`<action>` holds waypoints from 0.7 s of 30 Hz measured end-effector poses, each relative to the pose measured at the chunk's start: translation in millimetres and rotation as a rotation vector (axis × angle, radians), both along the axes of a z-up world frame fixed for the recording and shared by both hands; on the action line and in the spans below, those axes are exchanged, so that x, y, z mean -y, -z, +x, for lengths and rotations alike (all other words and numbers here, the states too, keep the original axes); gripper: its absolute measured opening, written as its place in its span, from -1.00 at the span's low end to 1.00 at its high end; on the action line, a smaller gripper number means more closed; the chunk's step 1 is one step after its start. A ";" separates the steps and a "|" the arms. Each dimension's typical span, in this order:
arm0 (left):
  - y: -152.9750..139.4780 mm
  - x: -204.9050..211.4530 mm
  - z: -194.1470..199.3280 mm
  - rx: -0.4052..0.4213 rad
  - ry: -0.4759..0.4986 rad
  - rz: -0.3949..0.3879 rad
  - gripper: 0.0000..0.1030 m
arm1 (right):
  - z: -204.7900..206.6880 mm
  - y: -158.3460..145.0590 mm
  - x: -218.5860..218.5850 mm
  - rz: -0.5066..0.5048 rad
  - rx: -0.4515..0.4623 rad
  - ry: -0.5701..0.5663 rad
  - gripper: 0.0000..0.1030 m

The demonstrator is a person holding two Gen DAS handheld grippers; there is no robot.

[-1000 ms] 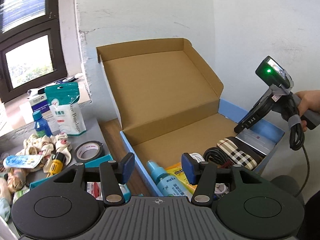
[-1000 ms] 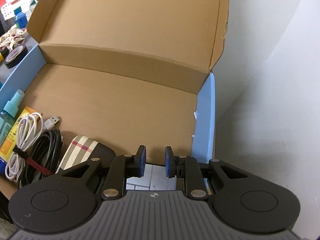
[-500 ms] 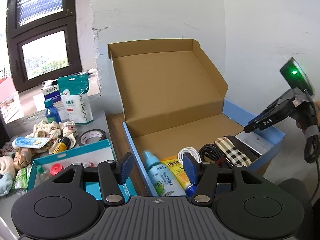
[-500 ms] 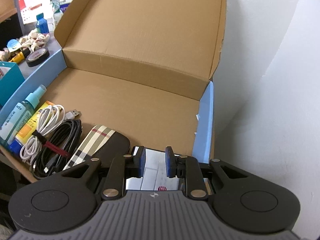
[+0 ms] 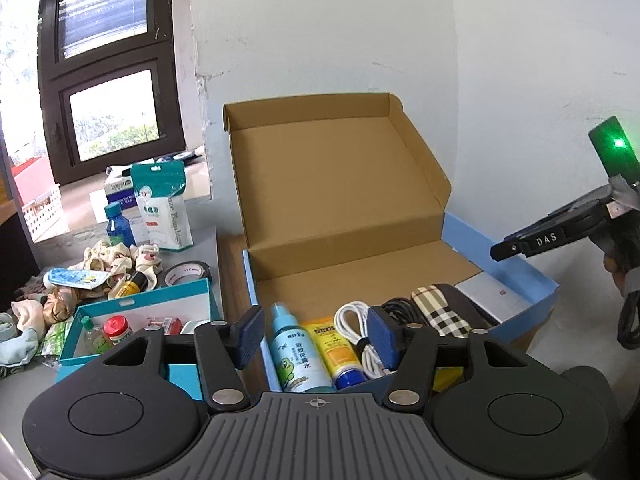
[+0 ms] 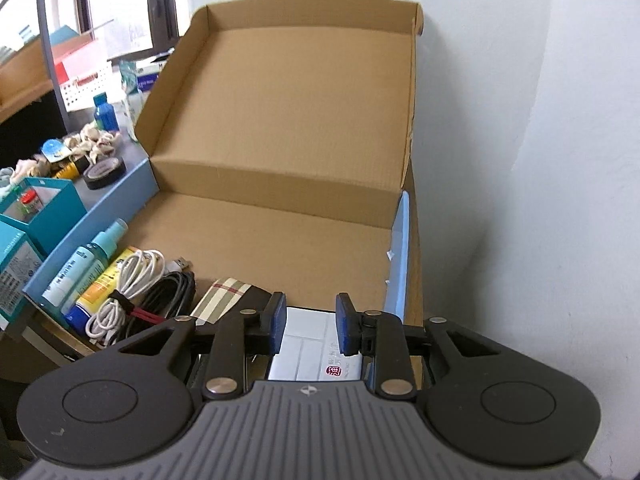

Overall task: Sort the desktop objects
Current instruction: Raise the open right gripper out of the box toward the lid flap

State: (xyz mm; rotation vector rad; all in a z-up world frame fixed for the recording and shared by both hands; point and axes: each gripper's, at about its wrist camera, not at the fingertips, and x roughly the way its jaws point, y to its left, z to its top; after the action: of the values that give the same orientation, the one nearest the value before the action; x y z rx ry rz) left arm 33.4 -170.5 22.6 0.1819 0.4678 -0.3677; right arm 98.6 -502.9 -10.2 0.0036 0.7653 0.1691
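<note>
A blue cardboard box (image 5: 516,276) stands open with its brown lid up. Along its near side lie a spray bottle (image 5: 296,352), a yellow tube (image 5: 334,352), white cable (image 5: 356,320), black cable (image 5: 396,306), a plaid case (image 5: 444,312) and a white flat box (image 5: 492,298). My left gripper (image 5: 316,334) is open and empty above the box's front left corner. My right gripper (image 6: 310,324) is open and empty, raised above the white flat box (image 6: 316,354); it also shows in the left wrist view (image 5: 540,240).
A teal box (image 5: 140,312) with small bottles sits left of the blue box. Behind it are a tape roll (image 5: 188,272), a blue bottle (image 5: 118,226), a white pouch (image 5: 162,210) and crumpled cloths (image 5: 116,258). White walls stand behind and right.
Both grippers have pulled back and up from the box. The right gripper's jaws have opened wider and risen off the white flat box, which stays in the box.
</note>
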 end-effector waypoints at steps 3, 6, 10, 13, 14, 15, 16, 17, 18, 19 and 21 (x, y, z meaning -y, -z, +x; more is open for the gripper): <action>-2.5 4.4 -3.6 0.009 -0.008 0.000 0.24 | -7.9 -2.3 2.0 0.005 0.018 0.003 -0.38; -4.5 8.9 -6.5 0.012 -0.016 0.002 0.39 | -15.4 -3.0 3.7 0.007 0.033 0.003 -0.24; -7.4 14.1 -10.5 0.023 -0.015 0.009 0.57 | -21.9 -5.7 7.3 -0.001 0.057 -0.002 0.15; -8.6 16.7 -10.5 0.025 -0.015 0.007 0.73 | -24.9 -11.2 12.4 0.001 0.088 -0.001 0.51; -8.7 17.4 -9.7 0.023 -0.017 0.004 0.78 | -24.9 -13.6 14.3 0.002 0.098 -0.001 0.55; -8.8 17.7 -8.3 0.021 -0.019 -0.002 0.81 | -24.3 -16.0 16.3 0.004 0.106 -0.001 0.61; -9.0 17.8 -6.4 0.019 -0.021 -0.008 0.85 | -23.3 -18.5 18.0 0.002 0.114 -0.001 0.66; -9.2 17.8 -4.5 0.016 -0.023 -0.015 0.87 | -21.9 -21.0 19.4 -0.004 0.122 -0.001 0.66; -9.3 17.7 -2.4 0.013 -0.026 -0.021 0.89 | -20.6 -23.5 20.9 -0.009 0.130 -0.001 0.68; -9.3 17.4 0.1 0.008 -0.031 -0.027 0.93 | -18.7 -26.1 22.5 -0.013 0.138 -0.002 0.74; -9.1 16.8 6.2 -0.001 -0.045 -0.034 0.94 | -13.9 -31.2 25.8 -0.019 0.151 -0.007 0.80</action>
State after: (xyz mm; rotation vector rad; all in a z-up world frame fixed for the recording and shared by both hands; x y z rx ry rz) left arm 39.6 -187.2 31.7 0.1375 0.4653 -0.3316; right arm 84.7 -528.7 20.9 -0.0294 0.6162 0.1665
